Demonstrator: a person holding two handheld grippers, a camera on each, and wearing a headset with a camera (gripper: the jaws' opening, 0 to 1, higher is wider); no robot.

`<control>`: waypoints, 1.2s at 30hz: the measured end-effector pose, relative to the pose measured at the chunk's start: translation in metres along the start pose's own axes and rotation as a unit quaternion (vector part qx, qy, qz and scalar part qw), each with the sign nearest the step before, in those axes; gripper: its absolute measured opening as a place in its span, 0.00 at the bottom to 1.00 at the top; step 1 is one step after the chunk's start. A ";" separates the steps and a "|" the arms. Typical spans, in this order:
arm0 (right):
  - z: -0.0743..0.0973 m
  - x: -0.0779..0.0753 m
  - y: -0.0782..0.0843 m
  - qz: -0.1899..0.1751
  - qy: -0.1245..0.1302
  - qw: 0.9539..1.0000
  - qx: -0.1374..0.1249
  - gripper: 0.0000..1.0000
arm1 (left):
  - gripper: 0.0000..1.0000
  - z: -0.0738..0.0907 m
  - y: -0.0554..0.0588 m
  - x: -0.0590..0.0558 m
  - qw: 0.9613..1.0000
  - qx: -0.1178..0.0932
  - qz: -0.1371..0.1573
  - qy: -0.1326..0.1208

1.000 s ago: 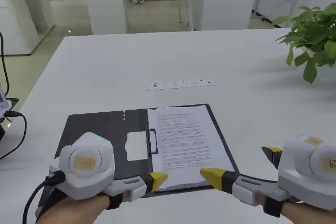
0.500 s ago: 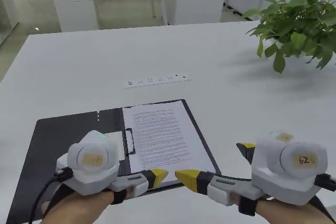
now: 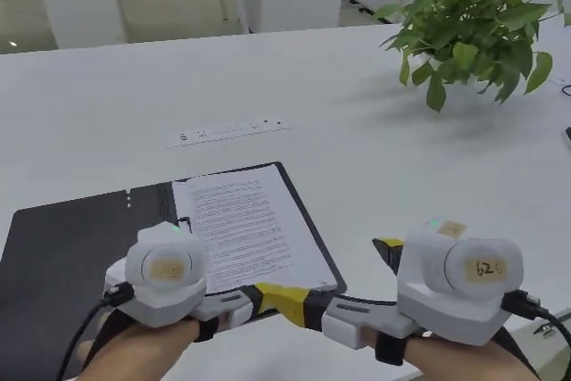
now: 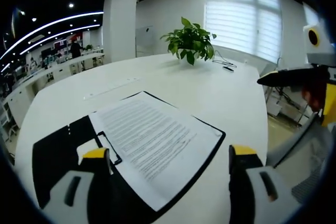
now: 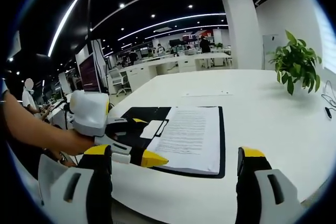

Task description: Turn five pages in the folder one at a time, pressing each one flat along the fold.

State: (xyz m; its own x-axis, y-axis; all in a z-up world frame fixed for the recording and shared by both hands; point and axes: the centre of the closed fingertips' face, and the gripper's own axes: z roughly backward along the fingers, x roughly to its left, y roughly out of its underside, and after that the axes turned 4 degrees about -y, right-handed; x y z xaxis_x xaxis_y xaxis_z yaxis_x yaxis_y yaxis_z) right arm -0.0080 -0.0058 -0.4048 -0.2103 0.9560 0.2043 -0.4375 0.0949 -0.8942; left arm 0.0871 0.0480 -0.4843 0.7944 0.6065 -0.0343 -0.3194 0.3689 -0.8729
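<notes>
A black folder [image 3: 71, 238] lies open on the white table, with a stack of printed pages [image 3: 245, 225] clipped to its right half. My left gripper [image 3: 234, 302] hovers at the folder's front edge, jaws wide apart and empty. My right gripper [image 3: 337, 274] comes in from the right, open, one yellow tip beside the left gripper's tip by the pages' bottom corner. The left gripper view has the pages [image 4: 152, 140] between that gripper's jaws [image 4: 168, 156]. In the right gripper view the folder [image 5: 218, 145] lies ahead of the right gripper [image 5: 173, 153], the left gripper [image 5: 89, 111] at left.
A potted green plant [image 3: 464, 33] stands at the table's far right. A flush socket strip [image 3: 232, 131] sits in the tabletop beyond the folder. Bare table surface surrounds the folder; the near table edge is just under my hands.
The head camera has swung right. My right gripper has moved left along the folder's front edge until its yellow tip meets the left gripper's tip. The pages lie as before.
</notes>
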 end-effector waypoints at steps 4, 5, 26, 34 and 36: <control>0.001 0.000 -0.001 -0.003 0.001 1.000 -0.003 0.99 | 0.92 -0.013 0.001 -0.007 1.000 0.004 -0.008 0.003; 0.001 0.001 -0.001 -0.004 0.001 1.000 -0.003 0.99 | 0.91 -0.017 0.001 -0.008 1.000 0.006 -0.009 0.004; 0.002 -0.004 0.005 -0.029 0.016 0.999 -0.004 0.98 | 0.76 -0.072 0.012 -0.021 1.000 0.019 -0.002 -0.004; 0.001 -0.005 0.006 -0.032 0.020 0.999 -0.002 0.97 | 0.72 -0.081 0.020 -0.024 1.000 0.029 -0.006 -0.011; 0.001 -0.005 0.006 -0.033 0.020 0.999 -0.003 0.97 | 0.71 -0.081 0.022 -0.024 0.999 0.032 -0.012 -0.016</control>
State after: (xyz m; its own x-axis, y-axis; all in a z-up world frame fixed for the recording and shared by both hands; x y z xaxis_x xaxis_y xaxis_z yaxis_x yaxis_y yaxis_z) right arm -0.0104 -0.0104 -0.4110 -0.1466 0.9580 0.2465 -0.4443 0.1588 -0.8817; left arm 0.1026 -0.0156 -0.5419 0.7858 0.6185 0.0028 -0.3333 0.4273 -0.8404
